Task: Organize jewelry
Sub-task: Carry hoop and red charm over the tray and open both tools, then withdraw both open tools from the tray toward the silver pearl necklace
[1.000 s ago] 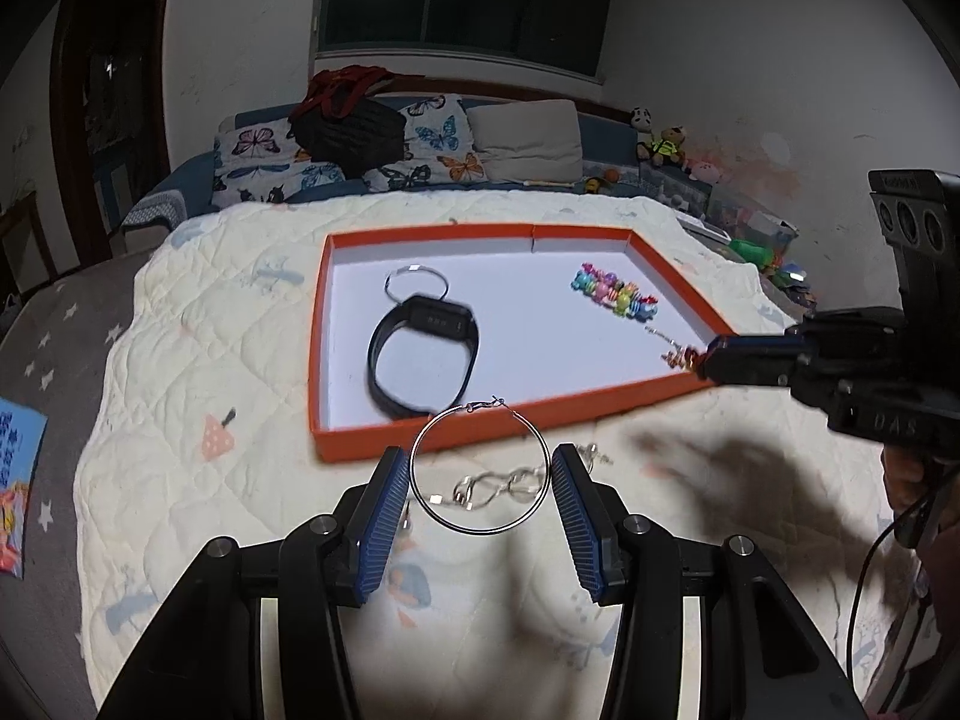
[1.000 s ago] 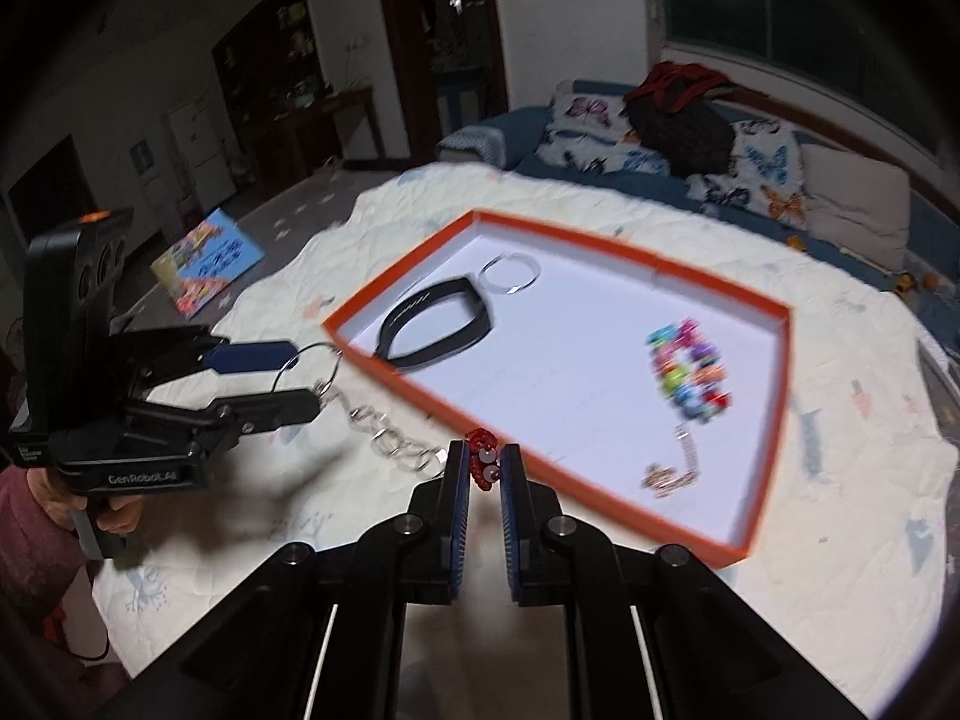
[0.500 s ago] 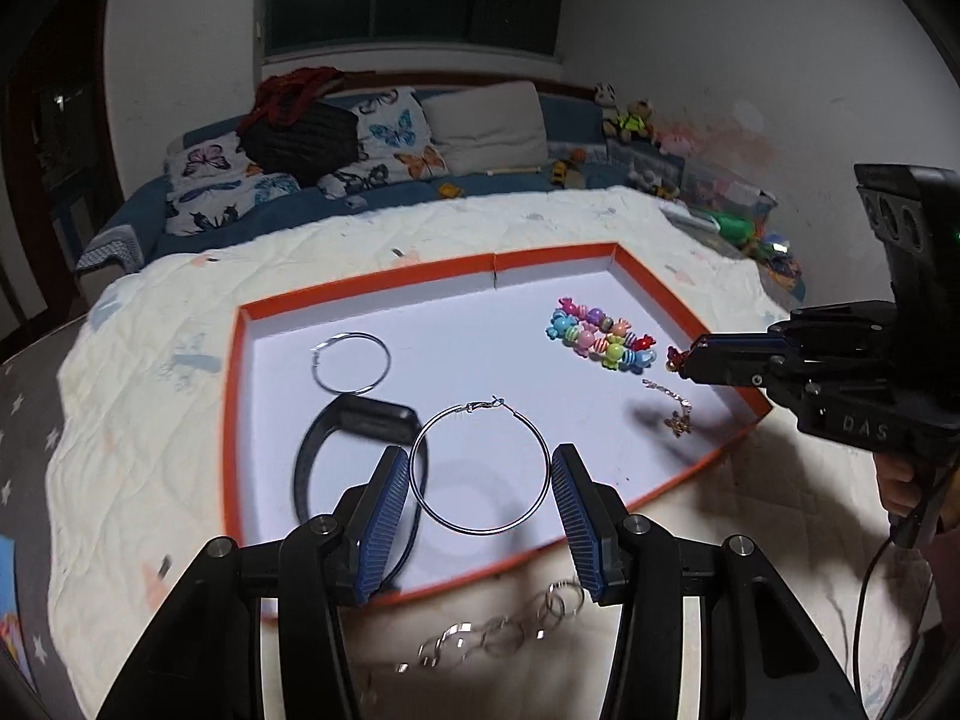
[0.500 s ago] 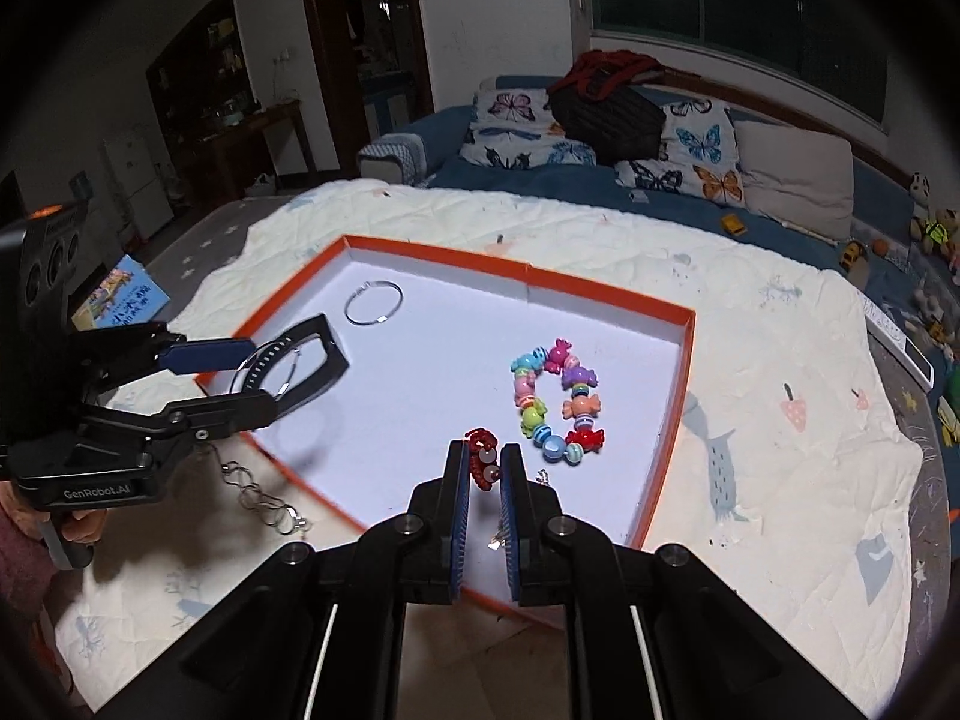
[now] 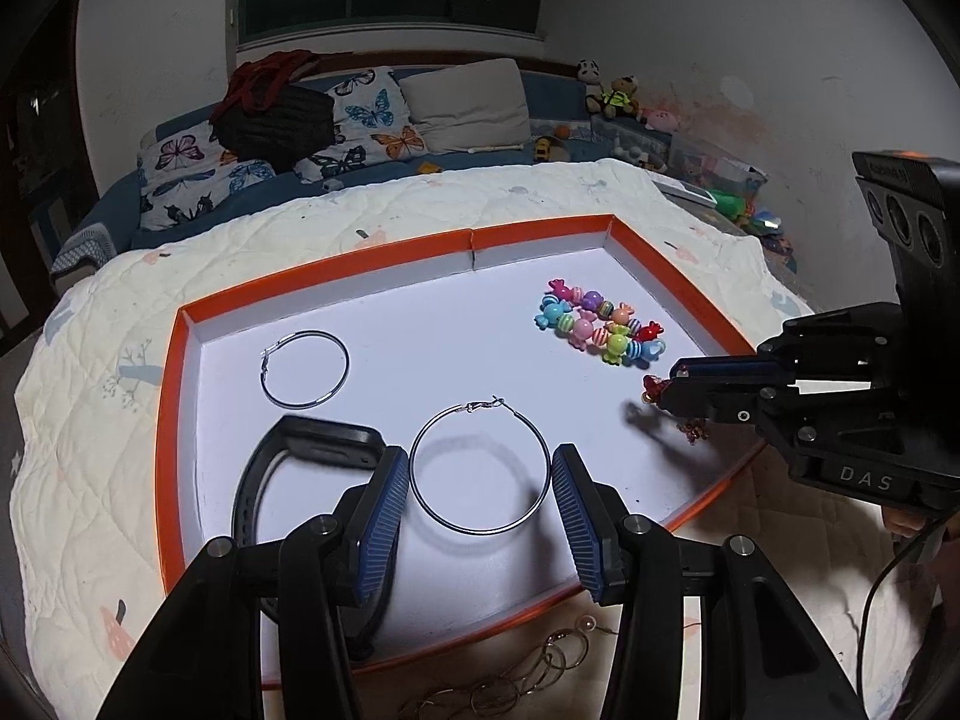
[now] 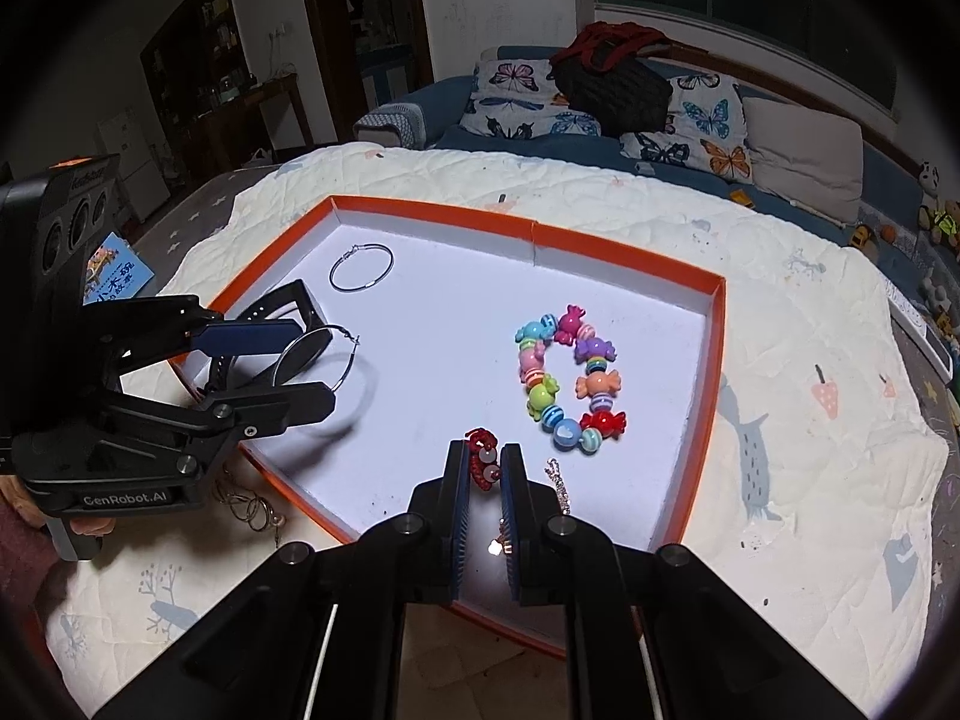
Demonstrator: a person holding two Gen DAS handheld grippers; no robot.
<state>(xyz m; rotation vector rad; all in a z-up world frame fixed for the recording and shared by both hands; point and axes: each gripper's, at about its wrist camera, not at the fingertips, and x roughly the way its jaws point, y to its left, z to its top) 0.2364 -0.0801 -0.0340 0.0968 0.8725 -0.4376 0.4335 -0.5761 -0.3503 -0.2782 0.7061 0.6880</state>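
An orange-rimmed white tray [image 5: 168, 396] [image 6: 717, 324] lies on the quilted bed. My left gripper [image 5: 480, 474] is shut on a large silver hoop earring [image 5: 543, 456] and holds it above the tray's near part; it also shows in the right wrist view [image 6: 303, 369]. My right gripper [image 6: 485, 468] is shut on a small red beaded piece [image 6: 482, 441], low over the tray's near edge; it shows in the left wrist view [image 5: 663, 387]. In the tray lie a second hoop [image 5: 305, 367], a black watch band [image 5: 312, 450], a colourful candy bracelet [image 5: 600, 330] [image 6: 570, 378] and a small gold chain [image 6: 558, 480].
A linked-ring chain [image 5: 516, 678] [image 6: 249, 507] lies on the quilt just outside the tray's near edge. Pillows and a dark bag [image 5: 276, 120] sit on the sofa behind. Toys [image 5: 618, 99] crowd the far right. A book [image 6: 111, 270] lies on the floor.
Both grippers have moved forward over the tray with their pieces still held. The left one now hangs above the tray floor, the right one is nearer the candy bracelet.
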